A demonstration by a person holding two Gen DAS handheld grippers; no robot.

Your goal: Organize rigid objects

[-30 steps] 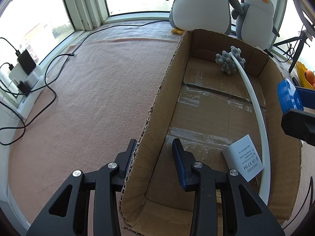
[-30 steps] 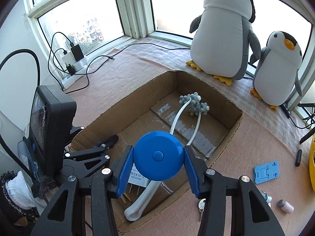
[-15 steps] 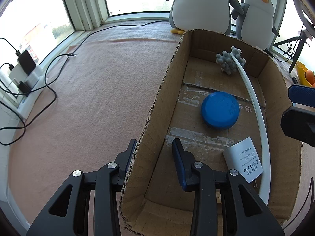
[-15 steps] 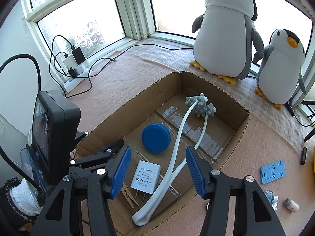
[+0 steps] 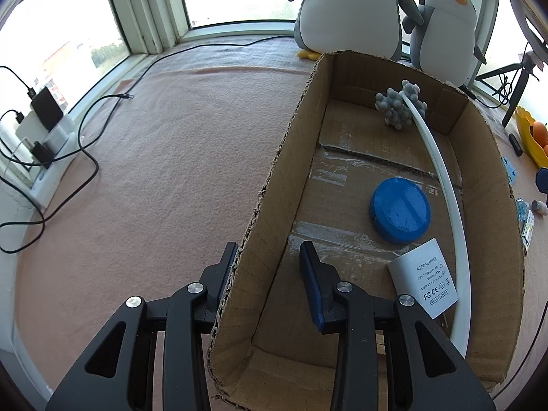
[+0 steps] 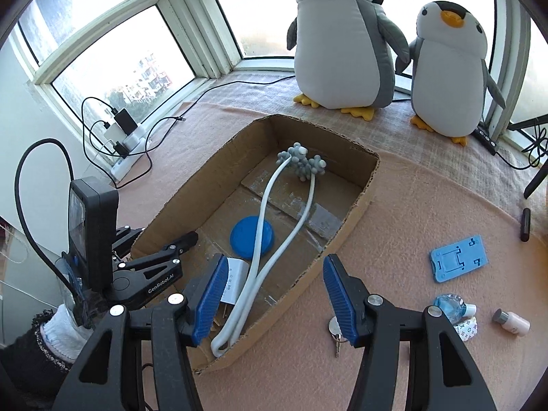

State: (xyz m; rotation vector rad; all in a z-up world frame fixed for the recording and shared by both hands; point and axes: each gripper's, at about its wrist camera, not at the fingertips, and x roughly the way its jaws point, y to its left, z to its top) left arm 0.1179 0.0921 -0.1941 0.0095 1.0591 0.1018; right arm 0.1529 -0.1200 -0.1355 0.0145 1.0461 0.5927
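My left gripper [image 5: 269, 253] is shut on the left wall of an open cardboard box [image 5: 284, 178]; one finger is outside the wall and one inside. Inside the box lie a blue round disc [image 5: 400, 210], a white power adapter [image 5: 424, 277], a long bent white tube [image 5: 441, 178] and a grey knobbly toy [image 5: 397, 109]. My right gripper [image 6: 274, 263] is open and holds nothing; it hangs over the near right wall of the box [image 6: 346, 236]. From that side the disc [image 6: 246, 236] lies partly under the tube [image 6: 270, 191].
On the pink cloth right of the box lie a blue flat holder [image 6: 459, 258], a key [image 6: 335, 334], a crumpled clear bottle [image 6: 452, 304], a small white vial [image 6: 512, 322] and a black marker [image 6: 525, 224]. Two plush penguins [image 6: 342, 41] stand behind. A power strip with cables [image 6: 126, 150] sits at the left.
The right gripper opened and let go of the blue disc, which now lies on the box floor. That gripper then shifted right over the box's wall. The left gripper has not moved.
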